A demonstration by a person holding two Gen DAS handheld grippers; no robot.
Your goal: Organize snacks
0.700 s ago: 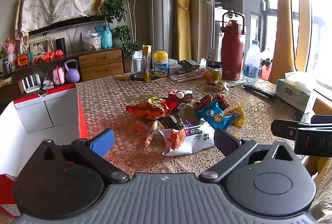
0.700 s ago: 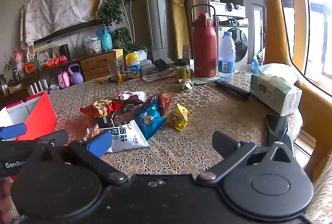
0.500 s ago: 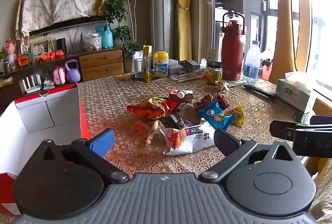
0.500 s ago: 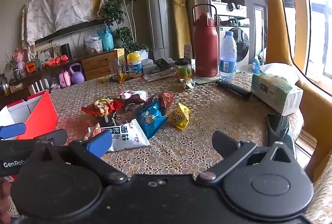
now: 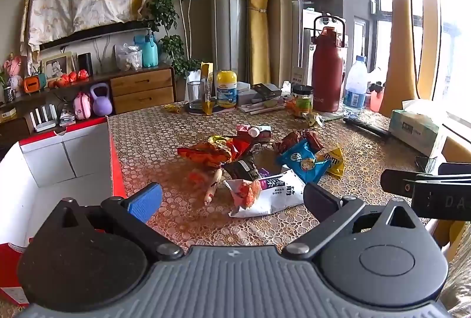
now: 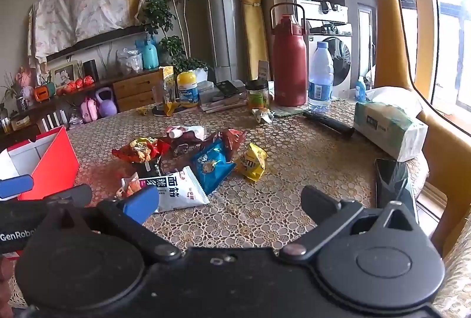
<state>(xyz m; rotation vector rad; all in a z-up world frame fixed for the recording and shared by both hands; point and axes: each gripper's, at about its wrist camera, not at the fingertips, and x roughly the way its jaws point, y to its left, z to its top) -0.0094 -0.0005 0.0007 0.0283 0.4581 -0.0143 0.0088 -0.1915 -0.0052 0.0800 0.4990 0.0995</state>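
Left claw (image 5: 232,200): fingers spread apart, empty, low over the near edge of the tabletop (image 5: 153,141).
Right claw (image 6: 229,206): fingers spread apart, holding nothing, just beside the left claw.
Snack pile: loose packets clustered mid-tabletop, at 12 o'clock from both claws.
White packet (image 5: 270,191): nearest the left claw, lying flat at the pile's near edge.
Blue cookie packet (image 5: 303,162): touching the white packet at its 1 o'clock.
Yellow candy packet (image 6: 252,161): just beside the blue packet, at its 3 o'clock.
Orange packet (image 5: 206,154): at the pile's 10 o'clock side.
Red-and-white box (image 5: 67,153): open, at 9 o'clock on the tabletop.
Tissue pack (image 6: 388,126): at 2 o'clock, well apart from the pile.
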